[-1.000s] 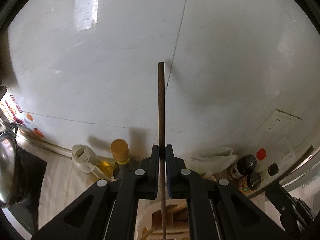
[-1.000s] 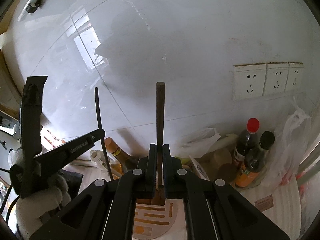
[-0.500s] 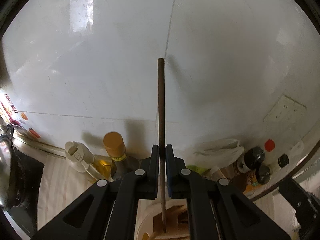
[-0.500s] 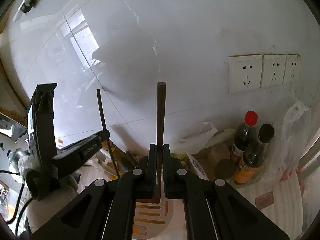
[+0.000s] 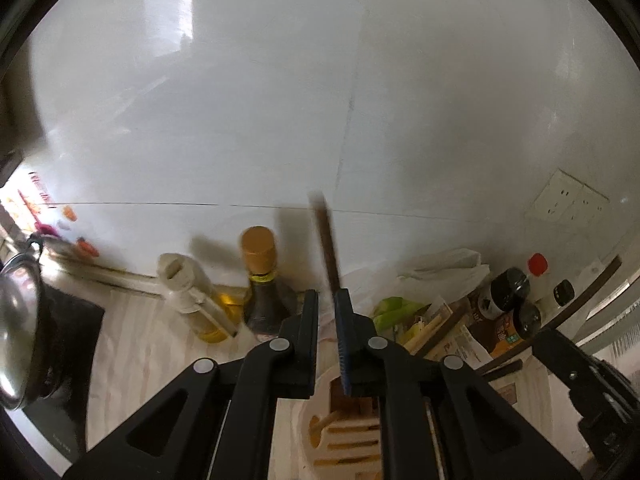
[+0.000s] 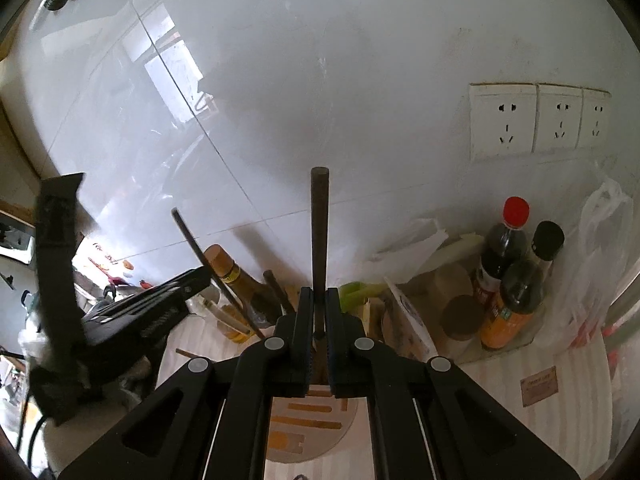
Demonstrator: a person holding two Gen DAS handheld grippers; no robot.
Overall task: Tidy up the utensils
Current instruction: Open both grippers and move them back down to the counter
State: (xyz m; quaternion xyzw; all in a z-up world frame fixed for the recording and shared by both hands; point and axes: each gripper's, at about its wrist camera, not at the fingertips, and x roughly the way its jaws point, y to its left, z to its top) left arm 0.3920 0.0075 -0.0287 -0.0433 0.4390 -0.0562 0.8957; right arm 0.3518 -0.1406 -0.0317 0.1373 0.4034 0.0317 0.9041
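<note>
My left gripper (image 5: pixel 327 308) has just been opening: a slim gap shows between the jaws, and the thin dark chopstick (image 5: pixel 326 240) stands tilted in that gap, leaning on the right pad, no longer squeezed. Its lower end drops toward the wooden utensil holder (image 5: pixel 344 436), which sits directly below the jaws. My right gripper (image 6: pixel 319 308) is clamped tight on a second dark chopstick (image 6: pixel 320 240), upright, directly over the same holder (image 6: pixel 308 428). Behind the holder, against the white tiled wall (image 6: pixel 320 80), stand an orange-capped bottle (image 5: pixel 260 280) and a pale oil bottle (image 5: pixel 192 292). To the holder's right are dark sauce bottles (image 6: pixel 508 276). Wall sockets (image 6: pixel 536 120) are above those.
</note>
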